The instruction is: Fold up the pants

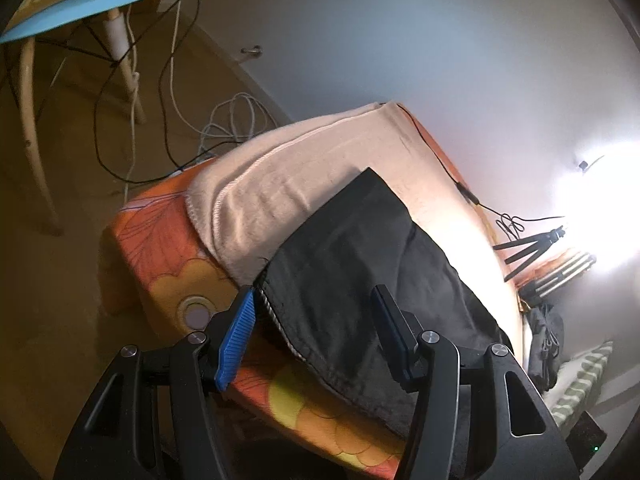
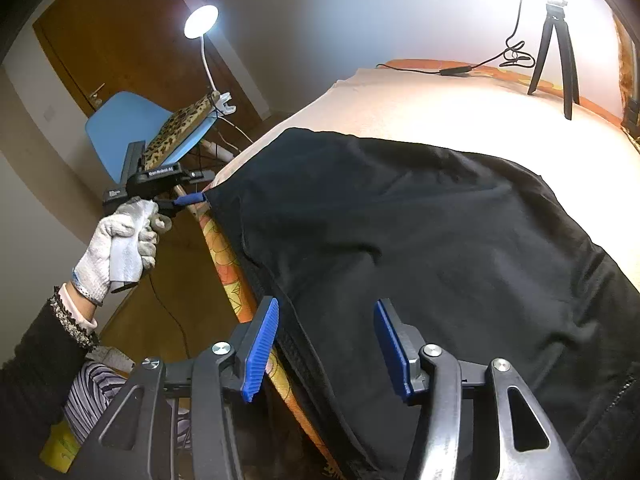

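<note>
Black pants (image 1: 360,248) lie spread on a peach blanket (image 1: 288,176) that covers a bed. Their near hem hangs over the bed's edge. My left gripper (image 1: 315,292) is open, and the hem's corner lies between its blue pads (image 1: 236,340) without being pinched. In the right wrist view the pants (image 2: 420,240) fill the middle. My right gripper (image 2: 328,302) is open astride their near edge. The left gripper (image 2: 196,199), held by a gloved hand (image 2: 120,240), sits at the pants' far left corner.
The bed has an orange flowered sheet (image 1: 168,280). A blue chair (image 2: 120,128) with a leopard-print cushion and a lit lamp (image 2: 201,21) stand to the left, with cables (image 1: 224,120) on the floor. A small black tripod (image 2: 554,48) and a cord rest at the bed's far side.
</note>
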`<action>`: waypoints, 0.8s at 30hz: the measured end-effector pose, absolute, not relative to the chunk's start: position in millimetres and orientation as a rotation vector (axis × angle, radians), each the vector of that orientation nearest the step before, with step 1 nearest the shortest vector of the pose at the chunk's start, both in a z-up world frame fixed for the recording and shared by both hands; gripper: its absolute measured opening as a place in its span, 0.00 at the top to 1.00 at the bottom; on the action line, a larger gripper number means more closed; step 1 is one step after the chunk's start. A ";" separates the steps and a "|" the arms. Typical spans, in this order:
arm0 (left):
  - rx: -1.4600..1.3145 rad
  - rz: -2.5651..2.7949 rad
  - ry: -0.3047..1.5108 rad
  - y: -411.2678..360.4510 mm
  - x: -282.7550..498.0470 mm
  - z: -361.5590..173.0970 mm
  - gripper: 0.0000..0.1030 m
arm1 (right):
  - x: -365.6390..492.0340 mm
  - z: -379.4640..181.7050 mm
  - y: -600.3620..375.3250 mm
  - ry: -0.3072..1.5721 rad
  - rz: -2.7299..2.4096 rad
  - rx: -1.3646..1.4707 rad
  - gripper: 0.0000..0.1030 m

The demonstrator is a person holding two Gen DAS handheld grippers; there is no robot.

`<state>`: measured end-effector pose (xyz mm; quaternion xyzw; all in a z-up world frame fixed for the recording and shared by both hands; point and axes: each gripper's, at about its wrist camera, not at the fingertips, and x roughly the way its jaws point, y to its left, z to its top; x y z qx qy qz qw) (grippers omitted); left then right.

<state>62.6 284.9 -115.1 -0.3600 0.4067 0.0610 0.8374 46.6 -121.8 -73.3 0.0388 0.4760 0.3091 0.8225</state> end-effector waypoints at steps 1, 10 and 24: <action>-0.763 0.125 0.863 283.3 63.8 -116.1 0.45 | 47.0 -74.1 -120.7 1.013 0.658 0.080 0.49; -0.685 0.172 0.897 274.2 68.3 -120.1 0.45 | 47.8 -75.3 -118.7 1.014 0.660 0.077 0.48; -0.653 0.211 0.910 270.0 69.6 -127.4 0.84 | 44.6 -72.8 -116.5 1.017 0.668 0.076 0.47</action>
